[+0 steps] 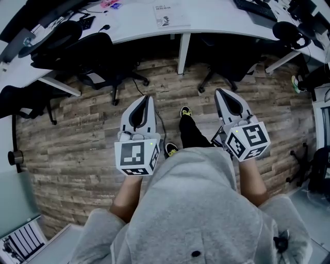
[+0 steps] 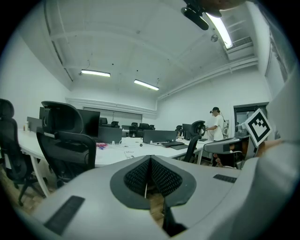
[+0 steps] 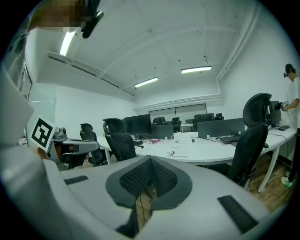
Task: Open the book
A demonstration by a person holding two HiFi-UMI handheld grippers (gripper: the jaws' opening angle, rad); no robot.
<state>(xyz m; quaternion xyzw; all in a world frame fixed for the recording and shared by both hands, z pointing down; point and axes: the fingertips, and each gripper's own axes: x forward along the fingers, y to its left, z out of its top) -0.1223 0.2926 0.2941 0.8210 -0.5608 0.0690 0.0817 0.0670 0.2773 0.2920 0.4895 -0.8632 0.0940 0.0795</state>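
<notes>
White desk (image 1: 216, 23), book (image 1: 171, 15) illegibly small; left hand-held gripper (image 1: 147, 98), right hand-held gripper (image 1: 218, 92) closed, empty.

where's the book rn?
Head view, top centre: the book lies flat on the white desk, near its front edge, just above the desk leg.

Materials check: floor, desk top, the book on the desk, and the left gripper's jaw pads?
Floor: wood-look planks with a matte finish, showing grain and staggered joints. Real wood or laminate, can't tell.
Desk top: smooth, uniform white with a slight sheen, probably laminate.
Book: paper; thin and flat, with a pale printed cover.
Left gripper pads: dark with a dimpled texture, likely rubber.
</notes>
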